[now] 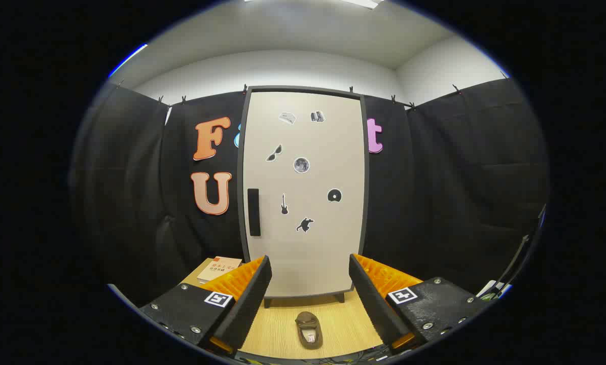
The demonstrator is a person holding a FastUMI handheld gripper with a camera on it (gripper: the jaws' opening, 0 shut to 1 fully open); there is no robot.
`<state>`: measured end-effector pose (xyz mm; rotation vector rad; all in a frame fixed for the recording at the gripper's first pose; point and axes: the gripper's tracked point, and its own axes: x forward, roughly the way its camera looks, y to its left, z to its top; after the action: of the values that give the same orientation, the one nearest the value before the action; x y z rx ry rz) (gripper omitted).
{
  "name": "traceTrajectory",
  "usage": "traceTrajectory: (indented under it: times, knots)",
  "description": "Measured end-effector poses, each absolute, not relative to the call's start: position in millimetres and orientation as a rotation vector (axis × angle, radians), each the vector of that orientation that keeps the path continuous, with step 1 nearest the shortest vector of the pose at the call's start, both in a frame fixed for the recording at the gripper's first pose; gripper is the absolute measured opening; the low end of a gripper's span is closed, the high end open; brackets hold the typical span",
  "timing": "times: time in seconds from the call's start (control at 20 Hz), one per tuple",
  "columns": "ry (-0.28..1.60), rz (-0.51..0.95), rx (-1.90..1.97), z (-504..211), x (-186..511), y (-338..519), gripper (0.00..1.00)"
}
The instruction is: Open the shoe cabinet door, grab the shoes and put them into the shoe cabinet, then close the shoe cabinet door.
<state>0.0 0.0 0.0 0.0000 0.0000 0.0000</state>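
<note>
Standing upright beyond the fingers, the shoe cabinet (303, 192) is the largest thing here — a tall pale door (328, 243) set in a dark frame, resting on short dark feet on the wooden floor (348, 324). The door is shut, flush within its frame. A dark vertical handle (253, 212) sits near the door's left edge, about halfway up. Small stickers dot the door face: sunglasses (274, 152), a round moon-like disc (301, 165), a record (334, 195), a guitar (284, 204), a leaping animal (305, 224), and two more small ones near the top that are too small to make out.

The gripper (310, 268) points straight at the lower part of the door, its two fingers spread wide with nothing between them but open air — neither one touches the cabinet or anything else.

On the floor, a book (218, 268) lies flat to the left of the cabinet's base, partly hidden behind the left finger.

A single brown shoe (309, 329) lies on the floor in front of the cabinet, just ahead of its feet and below the gap between the fingers, apart from both. It looks like a slipper, one end pointing toward the door.
</note>
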Motion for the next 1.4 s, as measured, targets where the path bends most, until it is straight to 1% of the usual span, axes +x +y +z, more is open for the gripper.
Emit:
traceTrajectory:
  times: [0.7,1.3,1.4]
  knots:
    - [0.009,-0.014,-0.020,-1,-1,-8,0.96]
    - [0.035,0.033,-0.010,-5,3,2,0.96]
    - [0.041,0.052,-0.002,-8,16,22,0.96]
